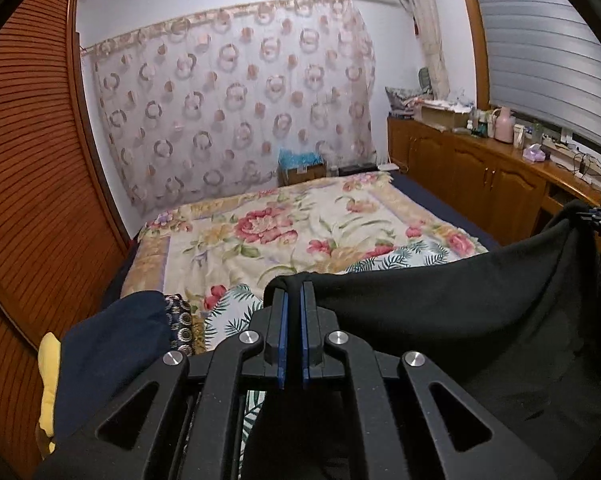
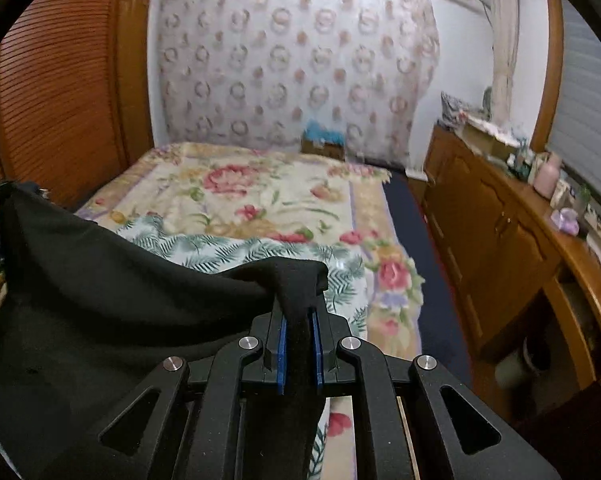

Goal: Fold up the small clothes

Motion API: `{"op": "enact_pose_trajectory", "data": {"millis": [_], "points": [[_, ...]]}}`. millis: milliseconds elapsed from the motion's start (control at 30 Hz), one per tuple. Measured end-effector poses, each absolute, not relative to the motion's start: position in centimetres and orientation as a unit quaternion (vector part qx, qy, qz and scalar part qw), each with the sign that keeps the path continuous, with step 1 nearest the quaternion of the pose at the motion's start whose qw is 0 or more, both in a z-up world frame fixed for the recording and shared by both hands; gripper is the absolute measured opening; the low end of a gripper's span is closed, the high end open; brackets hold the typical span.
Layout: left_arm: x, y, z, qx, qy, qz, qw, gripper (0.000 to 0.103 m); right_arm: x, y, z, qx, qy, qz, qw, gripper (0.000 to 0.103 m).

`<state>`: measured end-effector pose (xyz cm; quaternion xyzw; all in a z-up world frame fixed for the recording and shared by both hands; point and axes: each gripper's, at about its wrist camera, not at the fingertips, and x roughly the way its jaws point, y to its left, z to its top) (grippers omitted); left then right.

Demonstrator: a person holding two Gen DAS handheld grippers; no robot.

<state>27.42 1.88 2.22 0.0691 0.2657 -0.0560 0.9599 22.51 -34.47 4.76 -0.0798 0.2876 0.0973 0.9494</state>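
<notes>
Two sets of fingers (image 1: 293, 292) (image 2: 299, 312) clamp the black garment (image 1: 460, 304) stretched between them.

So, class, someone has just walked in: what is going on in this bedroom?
A person holds a two-finger gripper in each hand. The left gripper and the right gripper are each shut on a corner of one black garment, which hangs stretched between them above the bed with its flowered blanket. A leaf-print cloth lies on the bed under the garment. Dark blue and yellow clothes sit at the left. No fold has been made yet.
</notes>
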Motion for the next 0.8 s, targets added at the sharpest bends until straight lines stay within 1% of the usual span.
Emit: {"op": "enact_pose_trajectory", "data": {"millis": [33, 100, 133, 167, 200, 233, 267, 300, 367, 433, 467, 800], "points": [[27.5, 1.9, 2.0, 0.068, 0.272, -0.059, 0.958, 0.006, 22.5, -34.7, 5.3, -0.075, 0.291, 0.096, 0.949, 0.01], [27.8, 2.0, 1.7, 0.064, 0.287, -0.065, 0.954, 0.012, 23.1, -34.8, 6.6, -0.066, 0.299, 0.094, 0.947, 0.017], [27.5, 2.0, 1.6, 0.063, 0.291, -0.066, 0.952, 0.02, 23.0, -35.0, 6.7, -0.064, 0.302, 0.091, 0.947, 0.023], [27.1, 2.1, 1.6, 0.063, 0.29, -0.066, 0.953, 0.03, 22.8, -35.1, 6.7, -0.064, 0.304, 0.091, 0.946, 0.029], [26.5, 2.3, 1.6, 0.064, 0.288, -0.068, 0.953, 0.035, 22.5, -35.1, 6.9, -0.064, 0.303, 0.09, 0.946, 0.034], [26.1, 2.3, 1.5, 0.063, 0.286, -0.072, 0.953, 0.043, 21.9, -35.0, 7.3, -0.066, 0.301, 0.087, 0.947, 0.045], [25.4, 2.5, 1.4, 0.061, 0.288, -0.077, 0.953, 0.049, 22.0, -35.4, 6.6, -0.065, 0.3, 0.086, 0.948, 0.054], [24.8, 2.6, 1.2, 0.059, 0.295, -0.082, 0.95, 0.052, 21.7, -35.4, 6.4, -0.065, 0.298, 0.085, 0.949, 0.056], [23.2, 2.8, 0.8, 0.054, 0.304, -0.094, 0.946, 0.071, 20.0, -36.0, 4.4, -0.063, 0.298, 0.083, 0.949, 0.057], [21.2, 3.0, 0.3, 0.051, 0.307, -0.104, 0.945, 0.074, 17.9, -35.8, 4.1, -0.063, 0.298, 0.088, 0.948, 0.057], [19.9, 3.2, -0.1, 0.051, 0.312, -0.107, 0.943, 0.075, 17.9, -36.0, 2.9, -0.064, 0.298, 0.093, 0.948, 0.057], [9.6, 5.4, -4.3, 0.034, 0.344, -0.092, 0.934, 0.075, 9.1, -37.2, -0.5, -0.048, 0.336, 0.123, 0.933, 0.057]]}}
